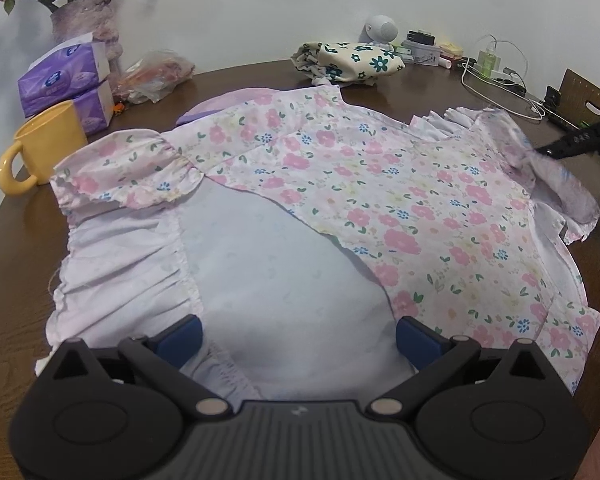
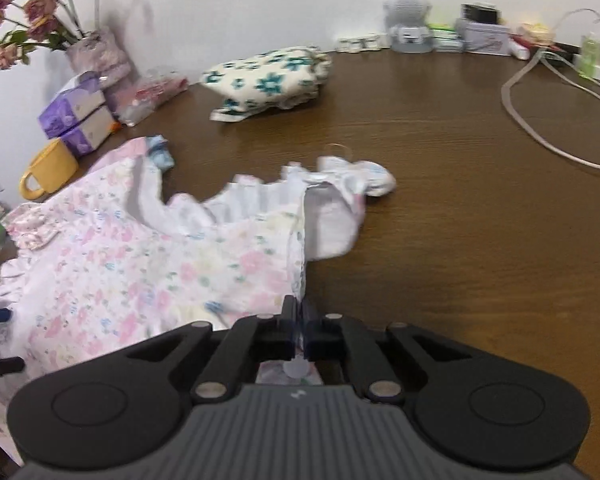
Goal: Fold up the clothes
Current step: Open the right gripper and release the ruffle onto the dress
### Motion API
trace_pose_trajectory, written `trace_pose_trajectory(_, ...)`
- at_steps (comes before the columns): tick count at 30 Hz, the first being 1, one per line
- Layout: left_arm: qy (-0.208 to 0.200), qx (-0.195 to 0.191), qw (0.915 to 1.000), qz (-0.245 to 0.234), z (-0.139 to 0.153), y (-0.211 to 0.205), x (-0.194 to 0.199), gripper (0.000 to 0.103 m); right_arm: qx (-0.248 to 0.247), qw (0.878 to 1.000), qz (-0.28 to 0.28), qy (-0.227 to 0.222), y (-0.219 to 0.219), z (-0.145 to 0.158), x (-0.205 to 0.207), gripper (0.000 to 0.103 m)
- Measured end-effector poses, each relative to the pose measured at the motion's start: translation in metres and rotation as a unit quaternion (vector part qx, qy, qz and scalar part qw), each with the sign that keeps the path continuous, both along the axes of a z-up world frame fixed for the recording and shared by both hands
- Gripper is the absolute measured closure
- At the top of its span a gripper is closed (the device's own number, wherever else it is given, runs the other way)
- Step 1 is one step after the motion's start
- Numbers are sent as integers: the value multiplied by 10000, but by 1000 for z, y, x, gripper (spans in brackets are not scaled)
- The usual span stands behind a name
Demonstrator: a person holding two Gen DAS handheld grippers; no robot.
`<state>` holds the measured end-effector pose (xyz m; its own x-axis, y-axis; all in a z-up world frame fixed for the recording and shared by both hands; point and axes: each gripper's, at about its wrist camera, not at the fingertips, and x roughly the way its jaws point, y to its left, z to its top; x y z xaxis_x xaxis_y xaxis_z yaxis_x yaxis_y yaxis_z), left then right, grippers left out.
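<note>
Floral dress (image 1: 364, 184) lies spread on the brown table (image 1: 16, 288) ahead of the left gripper (image 1: 298, 338), whose blue fingers (image 1: 182, 338) stand wide apart over the pale lining, pressing nothing. Beyond them to the left is a yellow mug (image 1: 44, 144). From the right wrist, the right gripper (image 2: 299, 320) has its fingers together, clamped on the dress's edge; a folded garment with teal flowers (image 2: 272, 80) lies well beyond them.

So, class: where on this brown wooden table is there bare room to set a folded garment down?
Bare wood lies right of the pink floral dress, between it and the white cable. The left edge is crowded: yellow mug, purple tissue boxes.
</note>
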<state>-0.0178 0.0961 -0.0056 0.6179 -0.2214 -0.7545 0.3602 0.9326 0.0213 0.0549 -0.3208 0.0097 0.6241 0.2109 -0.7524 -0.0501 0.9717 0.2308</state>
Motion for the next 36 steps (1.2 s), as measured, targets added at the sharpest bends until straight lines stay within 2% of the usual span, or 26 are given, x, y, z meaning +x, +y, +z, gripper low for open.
trace_pose_trajectory(3, -37, -16, 10000, 46, -1, 0, -1, 0, -180, 9997, -135, 139, -11, -5, -7, 100)
trace_pose_trajectory(8, -69, -33, 9999, 128, 0, 4, -1, 0, -203, 9994, -266, -14, -16, -2, -21, 96)
trace_pose_trajectory(13, -90, -47, 9997, 217, 0, 8, -2, 0, 259, 9977, -388, -499, -23, 16, -45, 92)
trace_pose_trajectory(15, -106, -46, 9997, 229, -1, 8, -3, 0, 480, 9964, -310, -624, -21, 20, -54, 86)
trace_pose_trajectory(19, -128, -41, 9996, 254, -1, 7, -4, 0, 655, 9947, 104, -788, -1, 21, -67, 81)
trace_pose_trajectory(21, -136, -42, 9996, 263, -1, 7, -4, 0, 418, 9954, 384, -769, 17, 18, -71, 77)
trace_pose_trajectory(24, -152, -44, 9995, 285, -1, 7, -6, 0, -257, 9969, 560, -488, 42, 4, -72, 75)
trace_pose_trajectory(28, -157, -50, 9994, 310, -2, 7, -5, 0, -1069, 9910, 677, -436, 57, -6, -83, 74)
trace_pose_trajectory(31, -175, -56, 9991, 384, -2, 9, -4, 0, -1340, 9868, 795, -434, 57, -4, -95, 71)
trace_pose_trajectory(33, -187, -58, 9988, 451, -2, 10, -3, 0, -1466, 9849, 838, -391, 53, -2, -99, 65)
trace_pose_trajectory(36, -190, -56, 9986, 488, -2, 13, -1, 0, -1523, 9847, 796, -303, 44, -1, -101, 60)
